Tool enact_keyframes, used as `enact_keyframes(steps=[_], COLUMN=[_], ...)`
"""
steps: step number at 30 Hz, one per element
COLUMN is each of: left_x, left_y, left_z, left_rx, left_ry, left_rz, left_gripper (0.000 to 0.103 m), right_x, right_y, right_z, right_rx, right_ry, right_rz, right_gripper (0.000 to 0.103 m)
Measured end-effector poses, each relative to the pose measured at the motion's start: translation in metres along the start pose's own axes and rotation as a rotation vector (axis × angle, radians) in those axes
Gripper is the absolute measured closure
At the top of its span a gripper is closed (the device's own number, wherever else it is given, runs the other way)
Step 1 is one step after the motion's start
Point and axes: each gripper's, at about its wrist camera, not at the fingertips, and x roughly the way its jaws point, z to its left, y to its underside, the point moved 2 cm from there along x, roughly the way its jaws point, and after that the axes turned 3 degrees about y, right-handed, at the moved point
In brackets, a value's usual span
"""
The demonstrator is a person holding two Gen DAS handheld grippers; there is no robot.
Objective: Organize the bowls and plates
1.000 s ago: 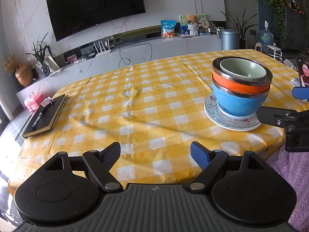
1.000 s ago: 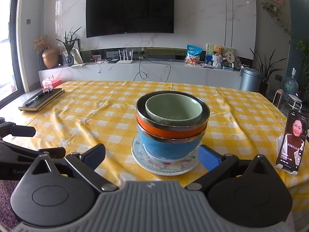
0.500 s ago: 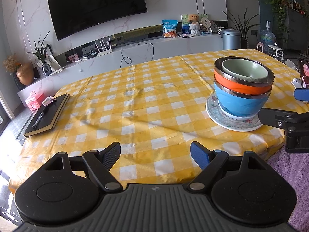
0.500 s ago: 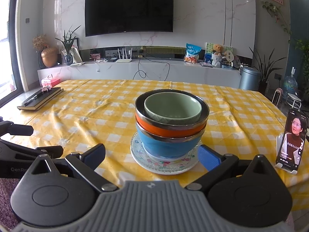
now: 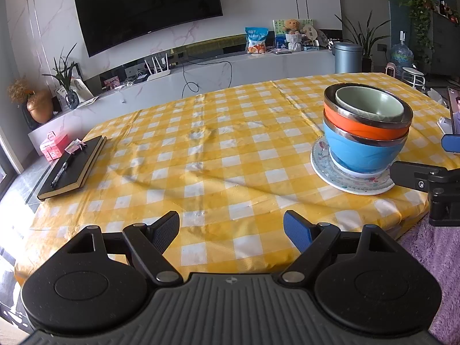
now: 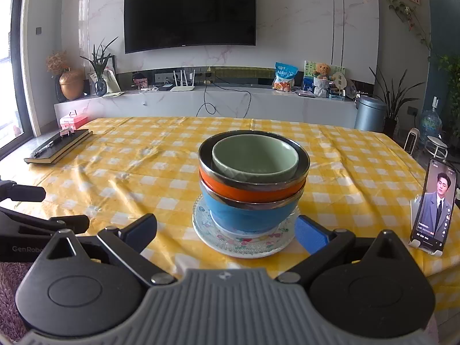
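Observation:
A stack stands on the yellow checked tablecloth [image 5: 201, 149]: a flowered plate [image 6: 244, 241] at the bottom, then a blue bowl [image 6: 247, 215], an orange bowl [image 6: 250, 191] and a small green bowl [image 6: 254, 158] nested on top. The right wrist view has the stack straight ahead, just beyond my open right gripper [image 6: 227, 227], whose fingers hold nothing. In the left wrist view the stack appears at the right, with plate [image 5: 345, 178], blue bowl [image 5: 362, 152], orange bowl [image 5: 359, 125] and green bowl [image 5: 371, 106]. My left gripper [image 5: 231, 227] is open and empty over the near table edge, left of the stack.
A black notebook [image 5: 72, 166] with a pen lies at the table's far left. A phone [image 6: 434, 204] on a stand plays video at the right edge. Purple fabric [image 5: 431, 253] lies below the near table edge. A TV wall and low cabinet stand behind.
Both views have shifted slightly; the stack sits a little nearer to my right gripper. Neither gripper changed its opening, and the bowls and plate have not moved.

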Motion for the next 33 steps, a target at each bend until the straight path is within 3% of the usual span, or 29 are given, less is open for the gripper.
enact_keyframes(steps=[33], left_x=[-0.0020], left_y=[-0.0007], left_z=[0.0051], left_rx=[-0.032], left_ry=[-0.003], left_rz=[0.000], left_gripper=[0.007], right_x=[0.0061], right_y=[0.0012], right_z=[-0.0005], right_rx=[-0.001], right_ry=[0.012], right_rz=[0.034], right_gripper=[0.003])
